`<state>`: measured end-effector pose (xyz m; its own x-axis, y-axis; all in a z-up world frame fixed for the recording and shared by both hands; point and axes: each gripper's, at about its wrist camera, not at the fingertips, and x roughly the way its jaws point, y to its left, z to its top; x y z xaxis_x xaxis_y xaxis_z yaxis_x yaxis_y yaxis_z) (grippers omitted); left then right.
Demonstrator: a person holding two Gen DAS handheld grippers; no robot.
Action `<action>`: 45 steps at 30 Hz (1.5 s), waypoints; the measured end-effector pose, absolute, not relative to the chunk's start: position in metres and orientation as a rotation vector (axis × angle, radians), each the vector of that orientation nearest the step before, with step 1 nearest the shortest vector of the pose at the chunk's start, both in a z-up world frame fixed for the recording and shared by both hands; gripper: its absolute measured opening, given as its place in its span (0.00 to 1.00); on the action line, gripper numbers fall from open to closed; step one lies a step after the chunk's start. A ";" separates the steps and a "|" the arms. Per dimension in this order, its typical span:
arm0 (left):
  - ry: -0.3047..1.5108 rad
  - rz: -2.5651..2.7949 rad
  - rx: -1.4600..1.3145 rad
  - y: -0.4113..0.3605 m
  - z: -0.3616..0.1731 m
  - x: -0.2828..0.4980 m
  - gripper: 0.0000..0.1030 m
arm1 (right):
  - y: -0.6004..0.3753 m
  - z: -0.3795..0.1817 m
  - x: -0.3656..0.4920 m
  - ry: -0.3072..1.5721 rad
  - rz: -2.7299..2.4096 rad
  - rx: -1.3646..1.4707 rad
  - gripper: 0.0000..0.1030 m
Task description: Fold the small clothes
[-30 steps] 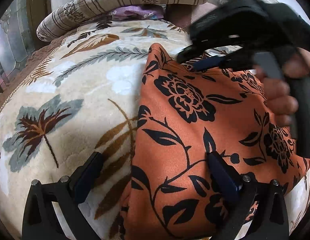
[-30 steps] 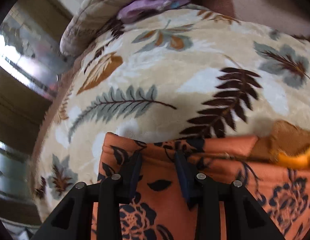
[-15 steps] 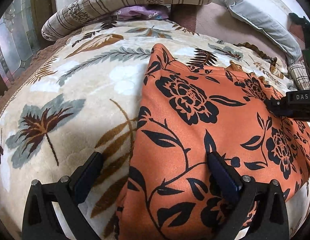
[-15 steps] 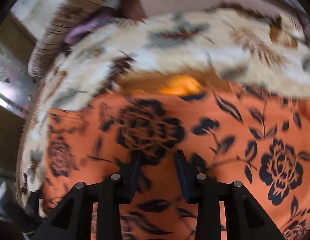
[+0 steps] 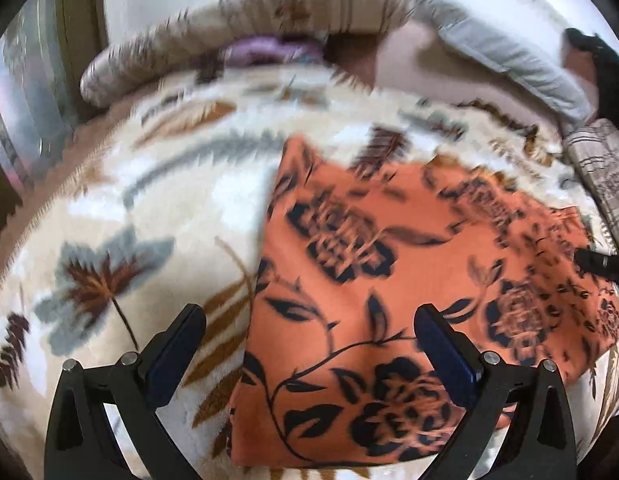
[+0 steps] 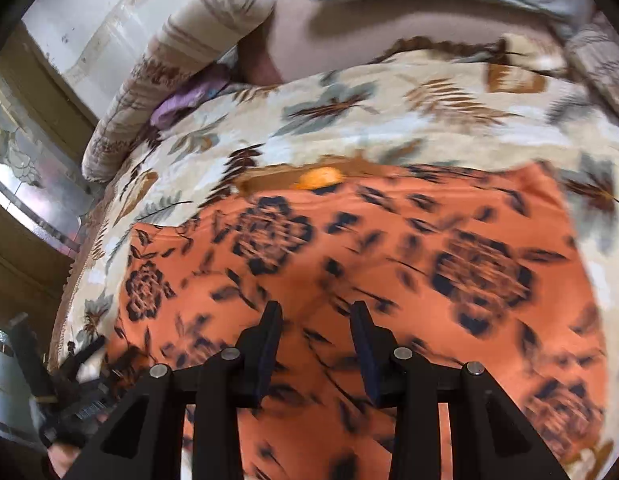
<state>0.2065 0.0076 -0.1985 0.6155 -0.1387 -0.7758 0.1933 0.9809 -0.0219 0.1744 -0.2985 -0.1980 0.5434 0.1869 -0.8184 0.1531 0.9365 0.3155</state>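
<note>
- While both tools hang over the bed, the orange flowered garment (image 5: 393, 280) lies flat on the leaf-patterned blanket (image 5: 149, 208), folded into a broad slab.
- Seen from the left wrist, the garment's left edge runs between the fingers of the left gripper (image 5: 309, 344); its jaws stand wide apart, one finger above the blanket, the other above the cloth, gripping nothing.
- Seen from the right wrist, the garment (image 6: 349, 280) fills the space below the right gripper (image 6: 315, 340), whose jaws stand narrow with a clear gap and nothing pinched.
- Whether either tool's tips touch the cloth, I cannot tell.
- A striped bolster (image 5: 237, 40) lies along the far side.
</note>
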 end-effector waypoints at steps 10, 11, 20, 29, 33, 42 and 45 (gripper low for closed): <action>0.955 -0.231 0.308 -0.044 -0.230 0.193 1.00 | -0.333 -0.234 0.132 1.027 -0.024 0.432 0.55; 0.952 -0.230 0.309 -0.044 -0.228 0.192 1.00 | -0.333 -0.233 0.130 1.024 -0.022 0.433 0.55; 0.894 -0.207 0.261 -0.021 -0.203 0.172 1.00 | -0.375 -0.201 0.075 0.926 0.012 0.665 0.56; 0.926 -0.094 0.245 0.000 -0.206 0.175 1.00 | -0.404 -0.218 0.031 0.826 -0.025 0.900 0.59; 0.999 -0.077 0.248 0.002 -0.227 0.182 1.00 | -0.414 -0.235 0.042 0.827 -0.076 0.901 0.59; 0.885 -0.108 0.212 -0.001 -0.199 0.173 1.00 | -0.415 -0.226 0.035 0.784 -0.050 0.896 0.59; 0.851 -0.115 0.221 -0.004 -0.192 0.169 1.00 | -0.408 -0.223 0.031 0.769 0.009 0.924 0.59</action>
